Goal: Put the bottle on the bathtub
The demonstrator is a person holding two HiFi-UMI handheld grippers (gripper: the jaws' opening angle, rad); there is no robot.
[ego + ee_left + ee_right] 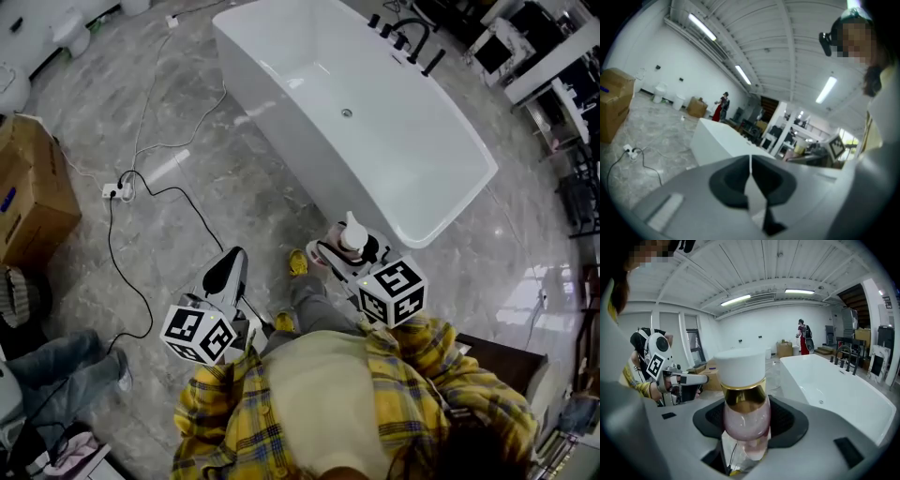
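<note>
Now the right gripper (348,253) has its jaws closed on the bottle (743,401), clamping the lower part of its pink body so that the gold collar and white cap stand upright above the black pads. Nothing else sits between those jaws. The left gripper (750,180) has its jaws pressed together with nothing in them; in the head view it hangs lower left of the right one, well apart from it, with its tips over the floor.

From the head view, the bottle (353,234) is in the air over the grey marble floor (234,178), just beside the near end of the white bathtub (309,80) and not resting on it. The tub runs away from the person, with a drain in its bottom and black tap fittings (409,39) at the far end.

Further out, a black cable (131,281) loops over the floor from a white power strip (117,190), and a cardboard box (33,187) stands at the left edge. In the right gripper view, a person in red (803,336) stands far off beyond the tub.
</note>
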